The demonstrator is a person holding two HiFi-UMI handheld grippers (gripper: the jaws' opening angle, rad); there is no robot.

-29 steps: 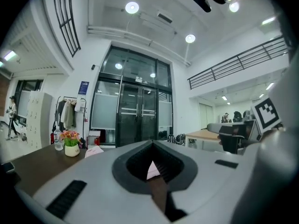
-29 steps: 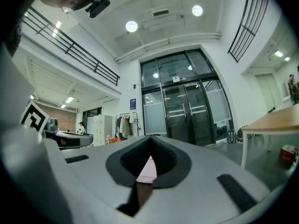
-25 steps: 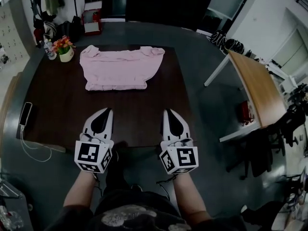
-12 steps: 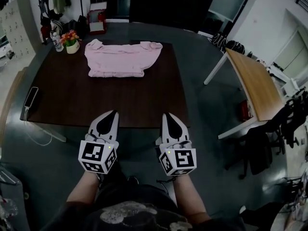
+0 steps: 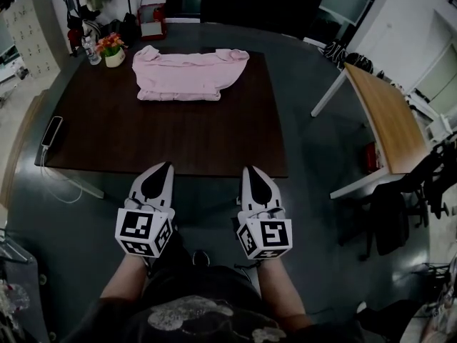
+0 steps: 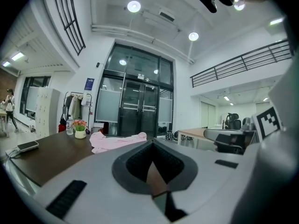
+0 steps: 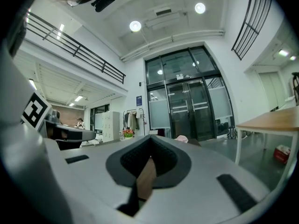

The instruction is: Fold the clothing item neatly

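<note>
A pink clothing item [image 5: 189, 73] lies folded near the far edge of the dark brown table [image 5: 164, 134]; the left gripper view shows it too [image 6: 117, 141], and the right gripper view catches only a pink tip [image 7: 181, 138]. My left gripper [image 5: 164, 168] and right gripper [image 5: 251, 171] are held side by side in front of the table's near edge, pointing level at it. Both are shut with nothing between their jaws. They are well short of the garment.
A flower pot [image 5: 112, 51] and a bottle [image 5: 91, 51] stand at the table's far left corner. A phone [image 5: 52, 131] with a cable lies at the left edge. A wooden desk [image 5: 382, 120] stands to the right, with chairs beyond. Glass doors [image 6: 138, 108] lie ahead.
Both grippers have drawn back from over the table's near edge to a spot in front of it. The table and the garment now sit farther away in the head view.
</note>
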